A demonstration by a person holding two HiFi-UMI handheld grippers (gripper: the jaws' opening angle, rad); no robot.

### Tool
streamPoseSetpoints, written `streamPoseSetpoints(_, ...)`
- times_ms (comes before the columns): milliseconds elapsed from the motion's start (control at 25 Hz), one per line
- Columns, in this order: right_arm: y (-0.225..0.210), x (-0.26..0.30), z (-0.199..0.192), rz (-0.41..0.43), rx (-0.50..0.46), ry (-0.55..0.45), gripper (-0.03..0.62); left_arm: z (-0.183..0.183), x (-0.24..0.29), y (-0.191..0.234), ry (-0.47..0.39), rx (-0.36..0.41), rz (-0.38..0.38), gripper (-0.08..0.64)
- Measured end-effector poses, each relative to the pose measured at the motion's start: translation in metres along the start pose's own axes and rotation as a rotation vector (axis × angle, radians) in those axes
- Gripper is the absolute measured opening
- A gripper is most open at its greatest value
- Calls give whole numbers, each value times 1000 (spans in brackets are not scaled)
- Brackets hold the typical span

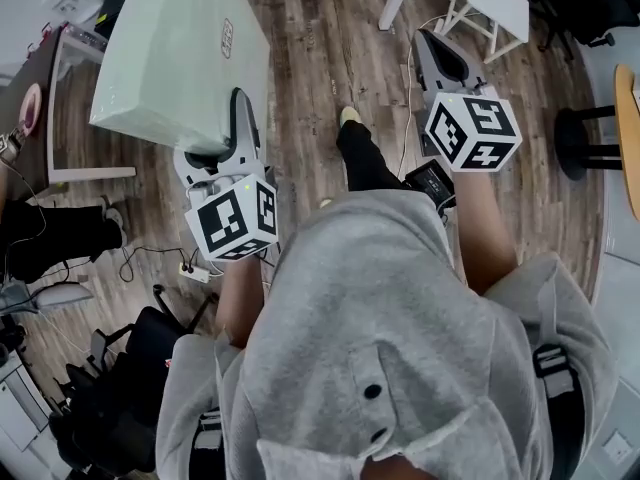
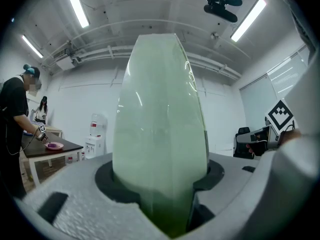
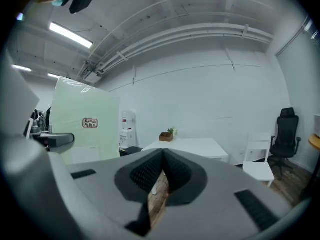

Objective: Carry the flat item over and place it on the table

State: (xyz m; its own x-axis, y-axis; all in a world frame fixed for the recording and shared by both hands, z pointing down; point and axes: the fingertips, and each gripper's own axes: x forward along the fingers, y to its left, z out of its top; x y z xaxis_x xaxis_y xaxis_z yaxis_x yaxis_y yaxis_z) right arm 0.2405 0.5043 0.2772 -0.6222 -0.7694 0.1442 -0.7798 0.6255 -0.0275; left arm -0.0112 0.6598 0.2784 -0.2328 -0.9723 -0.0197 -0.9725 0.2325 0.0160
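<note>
Carry leg; nothing set down yet.

The pale green flat rectangular panel in glossy film (image 1: 170, 48) is held upright on edge above the wood-plank floor (image 1: 320, 58). The left gripper (image 1: 240, 118) clamps its near edge, fingers (image 2: 70, 204) part-way apart and pressing both faces. The right gripper (image 1: 432, 43) holds nothing, its fingers meeting at the tips.

Technique: a one-edge hold on a wide panel will likely swing. Best to walk steadily, keep it vertical, and steady the far edge with the free gripper before laying it flat. The white rectangular surface (image 3: 185, 145) ahead is the probable target, unconfirmed.

Count: one panel, two grippers, one white surface, one dark surface (image 2: 50, 151) to the left, one white chair (image 3: 260, 170).
</note>
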Motion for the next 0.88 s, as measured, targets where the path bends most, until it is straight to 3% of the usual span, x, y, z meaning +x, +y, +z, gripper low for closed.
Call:
streamPoseSetpoints(480,-80,127,-6,-7,16,19,26,-15,147,-10,10,14,-8,265)
streamPoseSetpoints(880,-152,239,5,10,16,76,26,-14,290,-43,80,33,-29,265)
